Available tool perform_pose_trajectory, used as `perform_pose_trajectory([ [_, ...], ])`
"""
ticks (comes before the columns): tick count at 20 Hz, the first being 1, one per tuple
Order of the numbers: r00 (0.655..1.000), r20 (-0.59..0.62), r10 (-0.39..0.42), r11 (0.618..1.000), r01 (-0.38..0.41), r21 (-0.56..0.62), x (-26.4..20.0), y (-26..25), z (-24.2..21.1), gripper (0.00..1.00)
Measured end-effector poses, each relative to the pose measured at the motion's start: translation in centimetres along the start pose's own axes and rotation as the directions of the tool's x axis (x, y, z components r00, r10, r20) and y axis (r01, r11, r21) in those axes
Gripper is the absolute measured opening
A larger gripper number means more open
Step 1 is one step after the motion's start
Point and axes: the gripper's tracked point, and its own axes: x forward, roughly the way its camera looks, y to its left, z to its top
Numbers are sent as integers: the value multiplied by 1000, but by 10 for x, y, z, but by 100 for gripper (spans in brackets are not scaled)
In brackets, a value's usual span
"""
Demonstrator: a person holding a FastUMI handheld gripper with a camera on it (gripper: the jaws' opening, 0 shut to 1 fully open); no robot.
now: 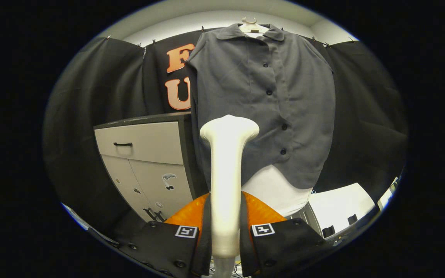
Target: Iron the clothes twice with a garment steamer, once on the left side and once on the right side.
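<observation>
A grey button-up shirt [261, 100] hangs on a white hanger [250, 26] in front of the black cloth wall, beyond my fingers. My gripper [225, 227] is shut on the handle of a white garment steamer [227, 170], which stands upright between the two fingers. The steamer's flared head [229, 128] points toward the lower left part of the shirt front, left of the button row; whether it touches the fabric I cannot tell. The shirt's hem hangs just beyond and to the right of the steamer head.
A pale cabinet [145, 162] with a drawer and black handle stands left of the shirt. A white surface [276, 191] shows under the shirt hem, and a white table [342, 206] with small dark items lies to the lower right.
</observation>
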Motion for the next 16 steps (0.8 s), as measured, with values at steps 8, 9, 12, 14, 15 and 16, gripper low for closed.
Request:
perform_pose_trajectory([
  [8,986,162,-42,998,33,56,-41,-36,106,37],
  [9,982,182,-55,997,43,68,-45,-45,121,37],
  [12,966,241,-96,994,79,78,-51,-72,161,37],
  [14,951,279,-133,991,119,67,-52,-93,184,37],
  [15,945,293,-146,989,131,69,-51,-102,194,37],
  [16,940,304,-153,988,136,77,-49,-110,203,37],
])
